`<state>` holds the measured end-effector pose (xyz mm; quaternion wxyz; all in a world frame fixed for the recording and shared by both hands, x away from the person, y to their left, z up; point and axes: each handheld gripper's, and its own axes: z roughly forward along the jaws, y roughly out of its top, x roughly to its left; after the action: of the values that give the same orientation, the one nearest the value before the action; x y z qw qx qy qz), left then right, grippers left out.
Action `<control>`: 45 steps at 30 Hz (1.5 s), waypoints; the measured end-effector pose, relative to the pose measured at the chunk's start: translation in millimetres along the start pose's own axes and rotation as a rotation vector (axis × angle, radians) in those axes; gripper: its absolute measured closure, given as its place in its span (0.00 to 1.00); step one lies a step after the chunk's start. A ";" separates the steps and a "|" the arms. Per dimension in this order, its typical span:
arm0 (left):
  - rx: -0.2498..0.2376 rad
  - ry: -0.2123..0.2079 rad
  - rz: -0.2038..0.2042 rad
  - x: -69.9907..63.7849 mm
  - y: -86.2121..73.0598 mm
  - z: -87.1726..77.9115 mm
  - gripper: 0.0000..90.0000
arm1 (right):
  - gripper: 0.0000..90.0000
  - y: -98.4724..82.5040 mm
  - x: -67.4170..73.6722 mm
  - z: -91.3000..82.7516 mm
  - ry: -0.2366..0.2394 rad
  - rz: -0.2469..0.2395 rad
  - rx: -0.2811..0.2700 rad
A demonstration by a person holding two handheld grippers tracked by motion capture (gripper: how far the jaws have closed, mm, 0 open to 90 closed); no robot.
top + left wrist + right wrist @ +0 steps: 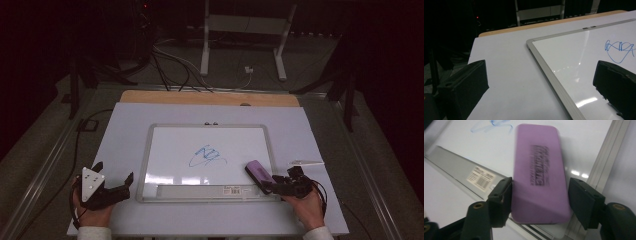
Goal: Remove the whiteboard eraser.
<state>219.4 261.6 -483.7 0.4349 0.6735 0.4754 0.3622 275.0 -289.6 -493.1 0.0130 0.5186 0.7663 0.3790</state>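
Right gripper [540, 195]: jaws parted around purple eraser [539, 173]; left pad touches its edge, right pad stands just clear. Eraser lies on whiteboard [175, 150] near the lower right corner, just beside the frame. Left gripper [114, 177]: jaws wide apart, nothing between, off the board's left edge over the white table [125, 120]. Blue scribble [207, 156] mid-board.

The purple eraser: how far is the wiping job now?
Done: the purple eraser lies between the right tool's jaws, on the whiteboard. In hand: the grip looks loose, with a gap at one jaw. Left: the blue scribble is unwiped.
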 end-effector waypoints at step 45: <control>0.008 0.001 -0.002 0.0 -1.5 1.5 0.01 | 0.45 38.2 18.1 -14.0 -0.061 -0.083 -0.156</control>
<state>220.3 261.4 -485.6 0.4325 0.6744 0.4778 0.3604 290.8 -276.3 -453.6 0.0924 0.4953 0.7544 0.4208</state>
